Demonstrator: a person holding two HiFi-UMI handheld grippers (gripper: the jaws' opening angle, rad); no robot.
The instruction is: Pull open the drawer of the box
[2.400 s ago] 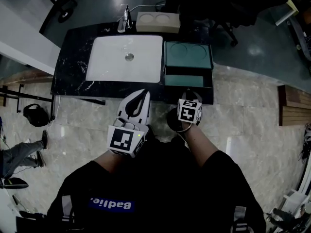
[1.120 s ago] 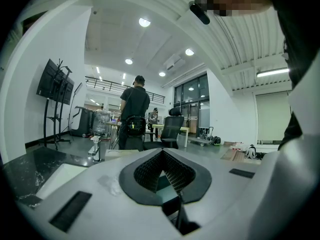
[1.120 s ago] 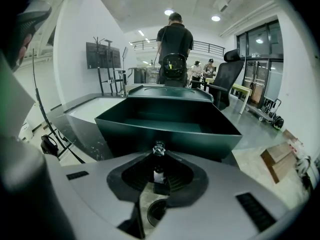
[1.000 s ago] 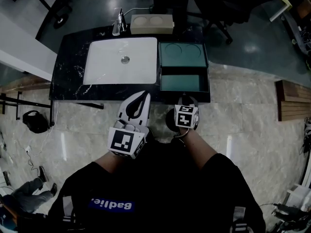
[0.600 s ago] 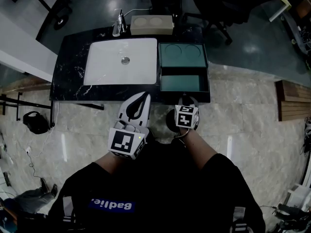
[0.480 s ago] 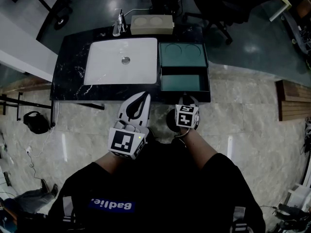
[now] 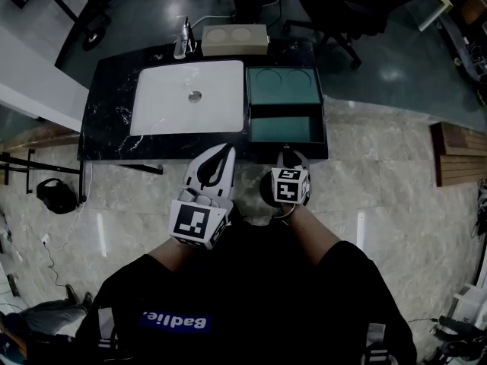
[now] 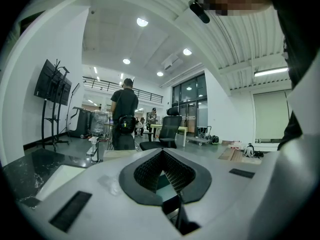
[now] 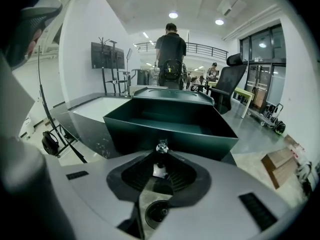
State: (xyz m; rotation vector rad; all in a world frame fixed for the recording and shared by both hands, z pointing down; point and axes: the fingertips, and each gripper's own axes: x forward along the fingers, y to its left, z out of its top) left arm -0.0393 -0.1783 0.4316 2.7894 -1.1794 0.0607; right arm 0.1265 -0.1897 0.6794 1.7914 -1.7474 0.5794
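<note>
A dark green box [image 7: 283, 86] stands on the black marble table [image 7: 110, 139]. Its drawer [image 7: 285, 128] is pulled out toward me and shows as an empty green tray [image 9: 170, 124] in the right gripper view. My right gripper [image 7: 287, 153] is at the drawer's front, shut on the small clear knob [image 9: 161, 146], which sits right at its jaw tips [image 9: 161, 153]. To the left, my left gripper [image 7: 226, 149] hangs off the table's front edge. Its jaws [image 8: 162, 153] are shut with nothing held.
A white basin [image 7: 190, 97] with a drain lies left of the box. Behind it are a beige case [image 7: 234, 39] and a small bottle [image 7: 181, 40]. An office chair [image 7: 335, 6] stands beyond the table. A person [image 9: 170, 49] stands far behind.
The drawer front has come slightly nearer the table's front edge, with the right gripper still on its knob. The head view has shifted a little. The left gripper has not moved.
</note>
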